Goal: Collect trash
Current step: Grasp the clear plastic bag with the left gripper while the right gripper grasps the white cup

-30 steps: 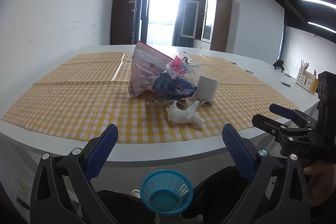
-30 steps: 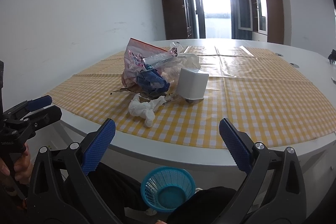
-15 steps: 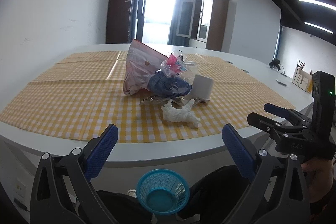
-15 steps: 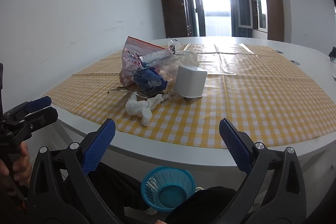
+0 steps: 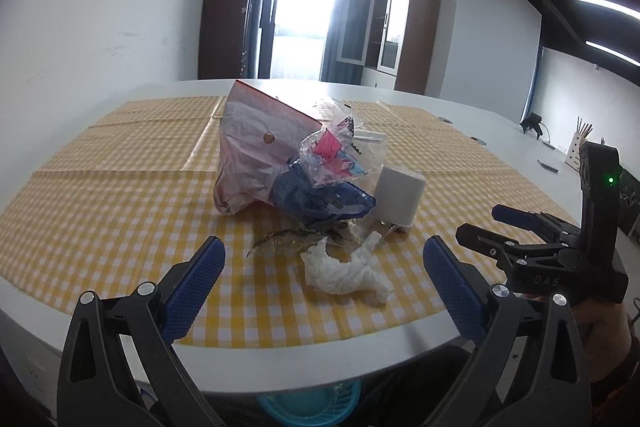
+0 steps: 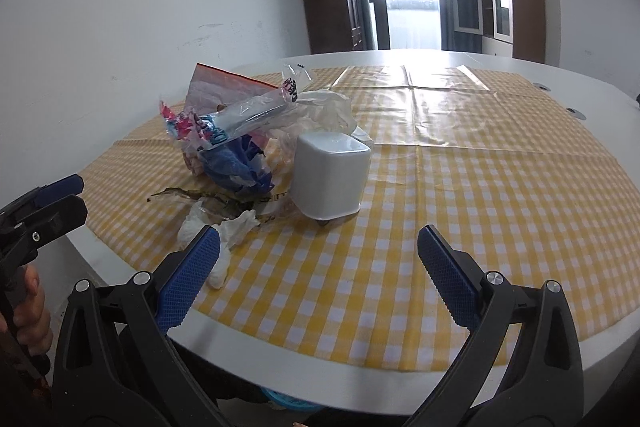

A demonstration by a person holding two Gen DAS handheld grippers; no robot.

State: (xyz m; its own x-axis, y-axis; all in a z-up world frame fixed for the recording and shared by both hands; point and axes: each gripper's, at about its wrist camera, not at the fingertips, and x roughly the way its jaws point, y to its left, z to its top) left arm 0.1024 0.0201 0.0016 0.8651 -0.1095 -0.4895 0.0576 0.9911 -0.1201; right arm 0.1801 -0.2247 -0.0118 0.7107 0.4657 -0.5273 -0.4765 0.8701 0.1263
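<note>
Both grippers had moved closer to the trash pile than half a second before. The left gripper (image 5: 322, 277) was wide open and empty, now lined up with the crumpled white tissue (image 5: 345, 269) near the table edge. The right gripper (image 6: 318, 263) was wide open and empty too, aimed at the white cup (image 6: 329, 178). The pink bag (image 5: 256, 163), blue wrapper (image 5: 320, 197) and clear wrapper (image 5: 334, 147) sat piled on the yellow checked cloth (image 5: 100, 195). The blue basket (image 5: 310, 401), once in plain sight, was mostly hidden under the table (image 5: 288, 363). Nothing was picked up yet; I think the tissue would be first.
</note>
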